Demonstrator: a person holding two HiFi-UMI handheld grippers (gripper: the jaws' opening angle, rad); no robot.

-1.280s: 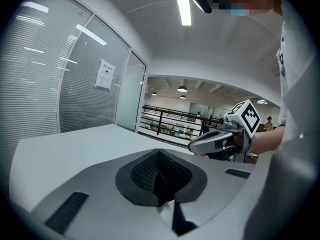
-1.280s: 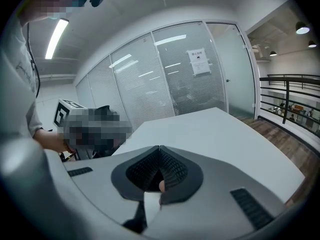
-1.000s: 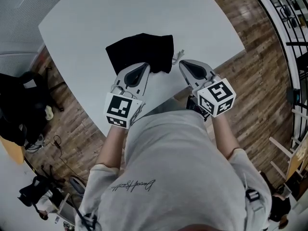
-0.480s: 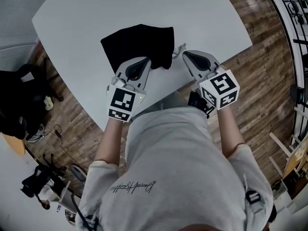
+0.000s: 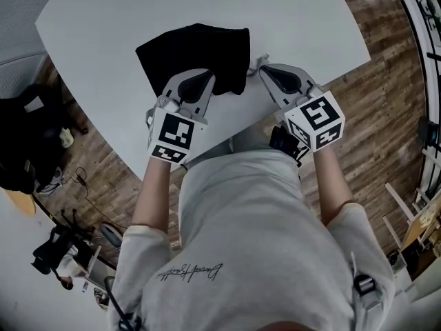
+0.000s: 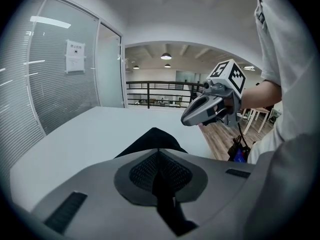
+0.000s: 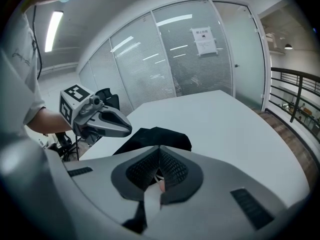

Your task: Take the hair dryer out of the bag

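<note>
A black cloth bag (image 5: 196,50) lies flat on the white table (image 5: 138,5); no hair dryer shows. My left gripper (image 5: 209,81) is shut with nothing between its jaws, its tip over the bag's near edge. The bag (image 6: 155,139) shows just beyond the tip in the left gripper view. My right gripper (image 5: 262,71) is also shut, at the bag's right near corner, beside a short white cord (image 5: 259,63). In the right gripper view the bag (image 7: 155,136) lies ahead and the left gripper (image 7: 129,129) hangs over its left side.
The table's near edge (image 5: 207,154) runs just under both hands, against the person's body. Dark bags (image 5: 27,143) and cables sit on the wooden floor at the left. A railing (image 5: 420,19) runs along the right. Glass walls (image 7: 190,59) stand beyond the table.
Both grippers have sunk toward the table and closed in on the bag's near edge. The left one has rolled a little. Both stay shut.
</note>
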